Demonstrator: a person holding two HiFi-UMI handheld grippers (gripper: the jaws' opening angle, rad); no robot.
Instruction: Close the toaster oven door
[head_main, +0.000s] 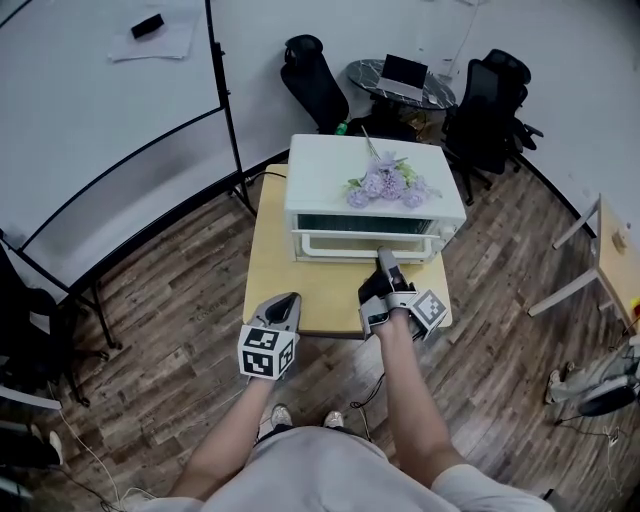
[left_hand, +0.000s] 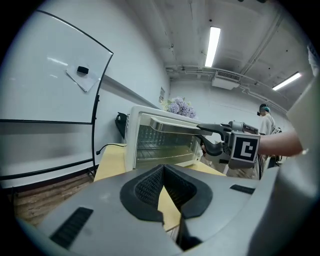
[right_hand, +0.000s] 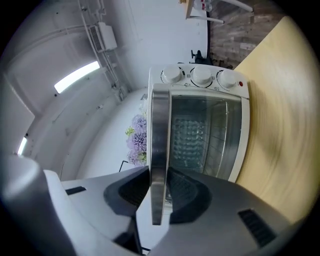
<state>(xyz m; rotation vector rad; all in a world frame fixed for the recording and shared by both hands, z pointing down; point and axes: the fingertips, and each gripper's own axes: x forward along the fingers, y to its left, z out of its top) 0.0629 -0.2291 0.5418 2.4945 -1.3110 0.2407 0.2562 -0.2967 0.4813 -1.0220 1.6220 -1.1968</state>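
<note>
A white toaster oven (head_main: 370, 190) stands at the back of a small wooden table (head_main: 300, 290). Its glass door (right_hand: 200, 135) hangs partly open, tilted out from the front. My right gripper (head_main: 385, 262) is shut on the door's metal handle (right_hand: 159, 150), with a pad on each side of the bar. The left gripper view shows the same grip from the side, the right gripper (left_hand: 207, 131) at the handle (left_hand: 170, 125). My left gripper (head_main: 285, 305) hovers over the table's front left, shut and empty, apart from the oven (left_hand: 150, 140).
Purple flowers (head_main: 385, 183) lie on the oven's top. Three knobs (right_hand: 200, 76) sit beside the door. A whiteboard (head_main: 100, 130) stands to the left. Behind are office chairs (head_main: 315, 80) and a round table with a laptop (head_main: 400, 80). A white desk (head_main: 610, 260) is at the right.
</note>
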